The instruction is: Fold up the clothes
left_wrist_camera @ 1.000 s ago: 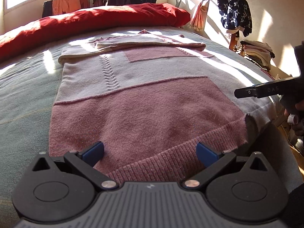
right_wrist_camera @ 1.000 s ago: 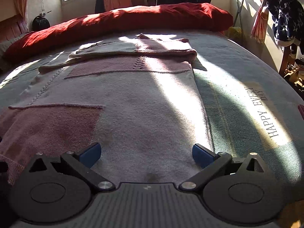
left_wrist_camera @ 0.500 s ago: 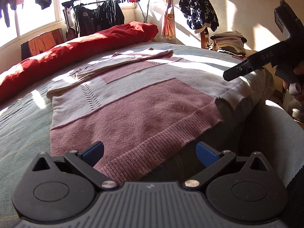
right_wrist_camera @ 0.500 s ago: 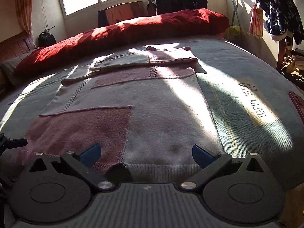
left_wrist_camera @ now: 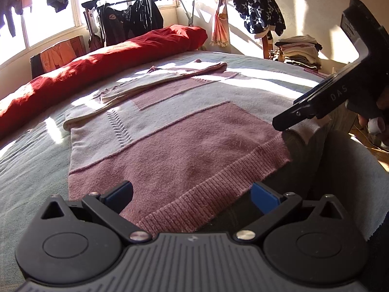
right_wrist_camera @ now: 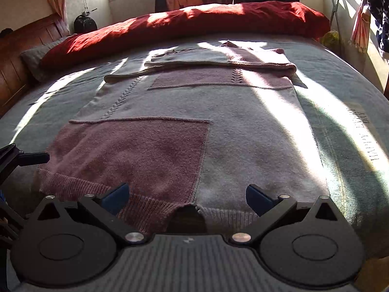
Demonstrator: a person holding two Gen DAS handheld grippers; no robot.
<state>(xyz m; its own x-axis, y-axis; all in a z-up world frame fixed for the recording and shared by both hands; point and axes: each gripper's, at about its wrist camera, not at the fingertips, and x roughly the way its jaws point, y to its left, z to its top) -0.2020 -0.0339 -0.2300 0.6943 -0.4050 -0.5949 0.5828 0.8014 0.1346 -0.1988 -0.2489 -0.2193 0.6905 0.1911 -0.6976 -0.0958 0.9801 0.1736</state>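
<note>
Pink-and-grey sweater [left_wrist_camera: 170, 131] is lying flat on the bed [left_wrist_camera: 29, 160], sleeves folded across its far end, ribbed hem [right_wrist_camera: 150, 202] hanging just over the near edge. Left gripper [left_wrist_camera: 192, 194] is hovering at the pink hem corner, its jaws spread wide and gripping nothing. Right gripper [right_wrist_camera: 187, 196] is hovering over the middle of the hem, where pink meets grey, its jaws likewise spread wide and empty. In the left wrist view, the right gripper's black body [left_wrist_camera: 340, 90] is showing at right, held by a hand [left_wrist_camera: 374, 119]. A red duvet [right_wrist_camera: 184, 22] is lying bunched along the far side of the bed. Folded clothes [left_wrist_camera: 300, 48] are sitting stacked beyond the bed.
</note>
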